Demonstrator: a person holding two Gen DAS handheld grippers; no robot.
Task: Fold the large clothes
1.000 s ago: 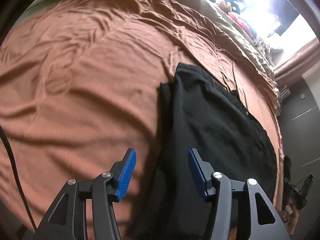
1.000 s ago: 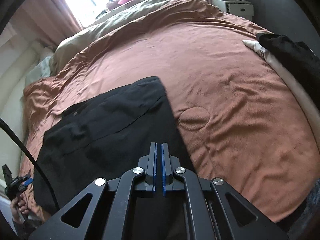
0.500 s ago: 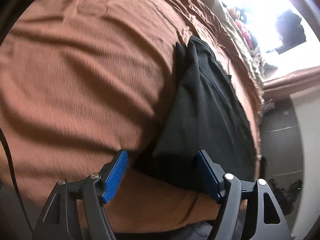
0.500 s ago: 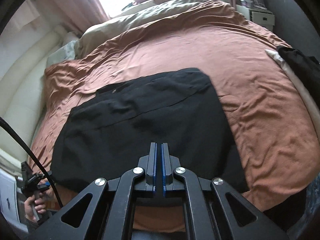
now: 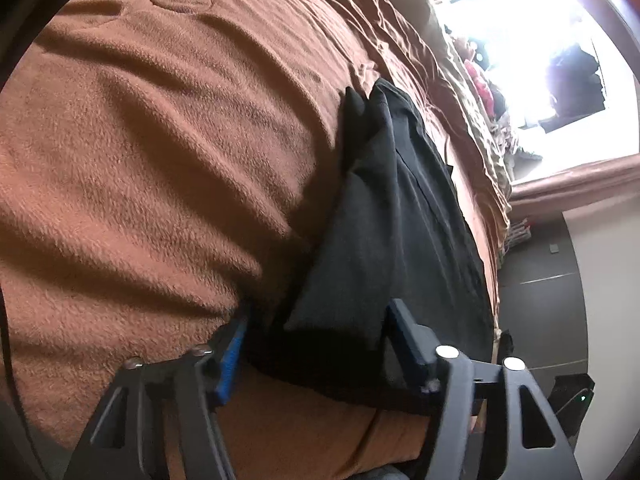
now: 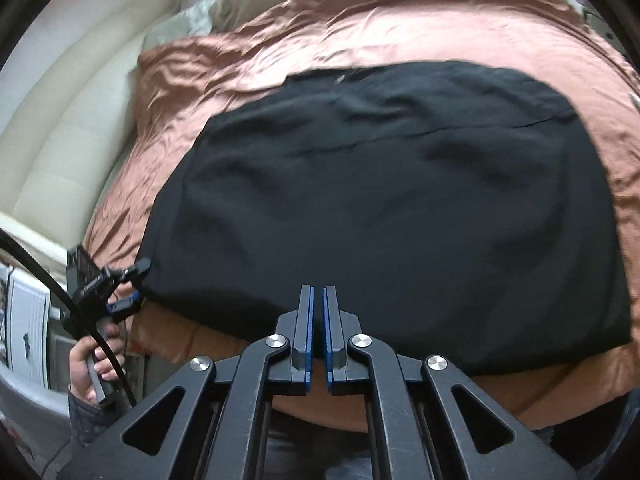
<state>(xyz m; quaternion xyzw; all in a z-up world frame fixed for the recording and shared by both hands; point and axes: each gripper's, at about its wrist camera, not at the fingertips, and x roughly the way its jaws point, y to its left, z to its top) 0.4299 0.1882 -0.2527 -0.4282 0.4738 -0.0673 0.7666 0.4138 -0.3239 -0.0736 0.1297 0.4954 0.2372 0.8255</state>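
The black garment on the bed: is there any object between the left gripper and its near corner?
Nothing visible stands in the way. The left gripper is at the near corner of the black garment, its jaws closing with the cloth between them. Only the brown blanket lies beneath.

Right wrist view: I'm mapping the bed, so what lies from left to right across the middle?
Cream padded headboard → brown blanket → black garment → brown blanket again at the right edge.

Blown-out window [image 5: 532, 40] glare, fisheye-warped edges
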